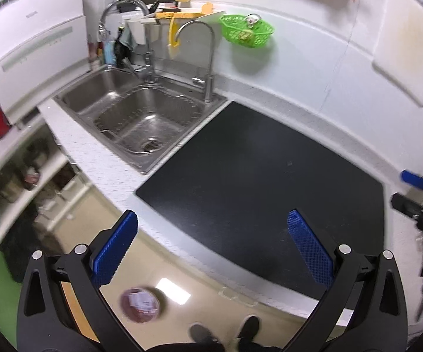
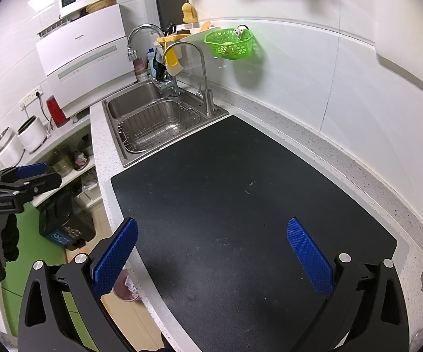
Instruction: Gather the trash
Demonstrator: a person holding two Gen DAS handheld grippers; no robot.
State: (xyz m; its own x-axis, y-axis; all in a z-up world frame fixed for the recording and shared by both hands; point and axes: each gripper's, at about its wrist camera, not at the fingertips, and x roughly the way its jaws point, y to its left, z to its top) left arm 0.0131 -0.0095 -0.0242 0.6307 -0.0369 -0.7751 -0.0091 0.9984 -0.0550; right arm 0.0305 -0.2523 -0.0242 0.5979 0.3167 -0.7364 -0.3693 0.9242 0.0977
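Both grippers are hanging above the table [image 2: 343, 158] with nothing between the fingers: the left gripper [image 1: 211, 245] is spread wide over the near edge of the black mat [image 1: 270, 176], and the right gripper [image 2: 211, 252] is spread wide over the mat too. No trash is showing on the mat. 1 round bin with rubbish [image 1: 140, 305] is standing on the floor, near left, probably so collected pieces drop straight down from the edge.
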